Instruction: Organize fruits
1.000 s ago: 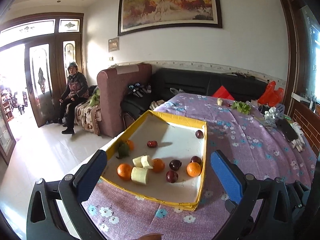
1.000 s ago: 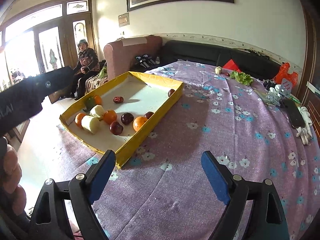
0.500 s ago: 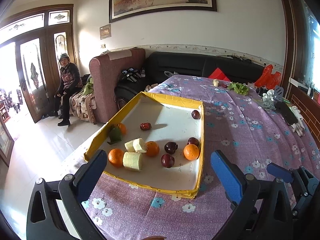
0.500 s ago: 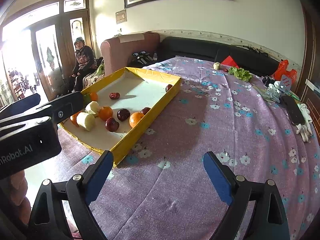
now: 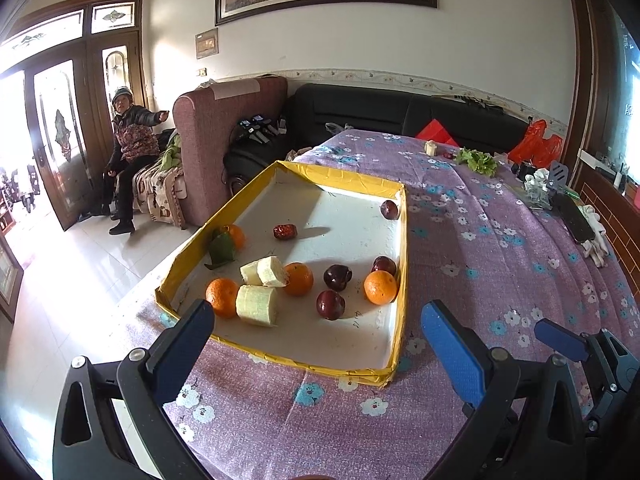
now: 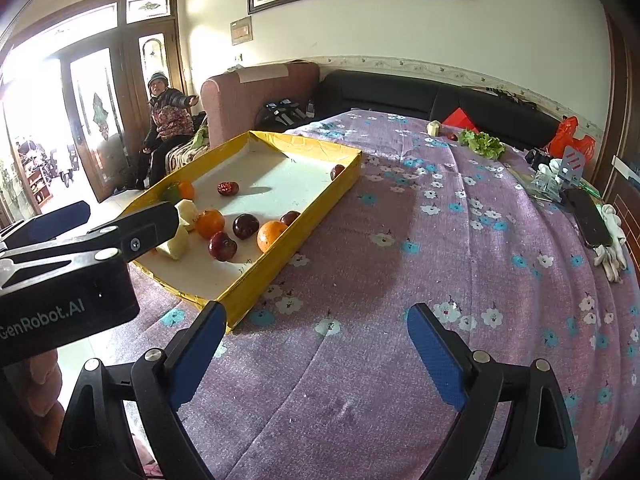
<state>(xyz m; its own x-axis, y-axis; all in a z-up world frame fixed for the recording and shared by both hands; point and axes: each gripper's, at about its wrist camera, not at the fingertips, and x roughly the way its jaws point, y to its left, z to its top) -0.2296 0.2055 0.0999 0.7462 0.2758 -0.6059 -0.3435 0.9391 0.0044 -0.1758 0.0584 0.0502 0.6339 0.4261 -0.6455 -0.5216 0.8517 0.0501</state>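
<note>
A yellow-rimmed tray (image 5: 402, 264) (image 6: 276, 264) lies on the purple flowered tablecloth. It holds several oranges (image 5: 380, 287), dark red apples (image 5: 330, 304), pale cut fruit chunks (image 5: 257, 305), a red date (image 5: 285, 231) and a green leaf (image 5: 221, 249). My left gripper (image 5: 320, 352) is open and empty just before the tray's near edge; it also shows in the right wrist view (image 6: 72, 240). My right gripper (image 6: 316, 354) is open and empty over bare cloth right of the tray; one of its fingertips (image 5: 560, 334) shows in the left wrist view.
At the table's far right lie lettuce (image 5: 478, 160), a black phone (image 5: 576, 220), white gloves (image 5: 596, 240) and small clutter. A brown armchair (image 5: 232, 140) and black sofa stand behind. A seated person (image 5: 132, 148) is by the door at left.
Both grippers have moved forward toward the tray and tilted down, so the fruit looks nearer. The right gripper's tip has come into the left wrist view. The seated person raised an arm.
</note>
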